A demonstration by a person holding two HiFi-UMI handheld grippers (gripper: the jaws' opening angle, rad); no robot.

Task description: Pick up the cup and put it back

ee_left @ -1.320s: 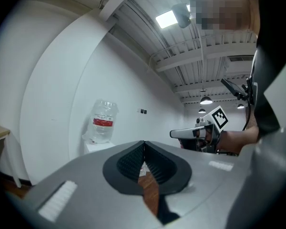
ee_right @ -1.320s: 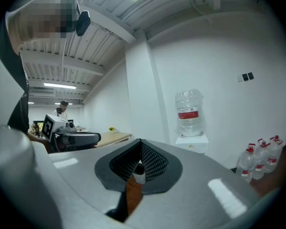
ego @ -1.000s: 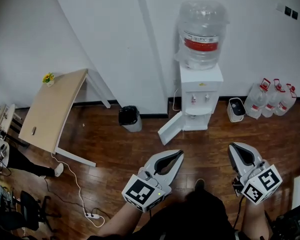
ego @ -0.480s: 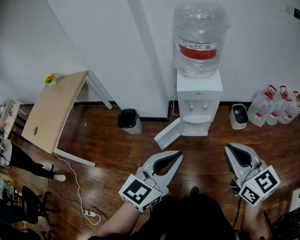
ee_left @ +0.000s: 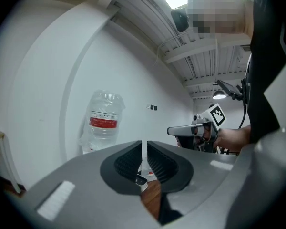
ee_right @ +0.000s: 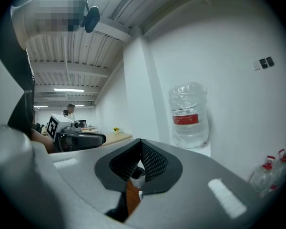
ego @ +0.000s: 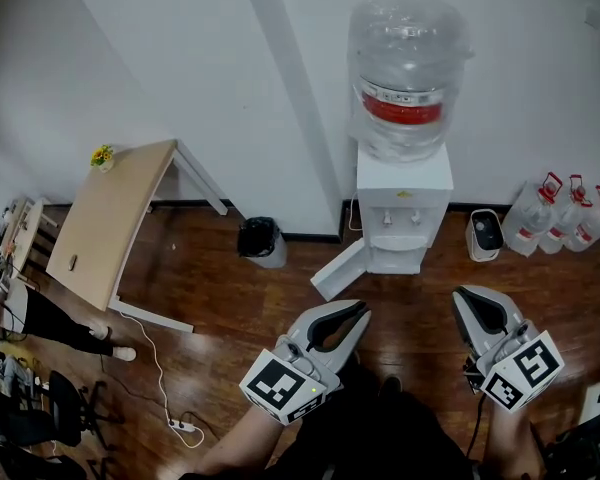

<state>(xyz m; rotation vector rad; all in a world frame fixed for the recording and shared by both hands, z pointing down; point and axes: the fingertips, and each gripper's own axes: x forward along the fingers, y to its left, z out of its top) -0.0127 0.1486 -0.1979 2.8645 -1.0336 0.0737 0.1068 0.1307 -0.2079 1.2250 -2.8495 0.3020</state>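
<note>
**Cup not yet in sight; both tongs face the water dispenser**

No cup can be made out in any view. Judging from the task, it most likely sits somewhere on the water dispenser [ego: 403, 208], perhaps in the low cabinet whose door [ego: 340, 270] hangs open. How its long axis stands cannot be told.

The dispenser lies straight ahead of both tongs, well apart from them, across bare floor. The left gripper [ego: 358, 311] points at the dispenser's door side, with the swung-out door between it and the cabinet. The right gripper [ego: 470, 296] is aimed just off the dispenser's other front corner. Neither is clearly nearer, though the cabinet mouth looks more open to the right one.

The left gripper's jaws have just been opening. They stand a hairline slit apart, with nothing between them. The right gripper's ribbed black pads meet and hold nothing.

The dispenser is a smooth white boxy cabinet. On top sits a clear, ribbed plastic bottle [ego: 408, 78] with a red band. The floor [ego: 230, 308] before the dispenser is dark, glossy wood plank.
</note>
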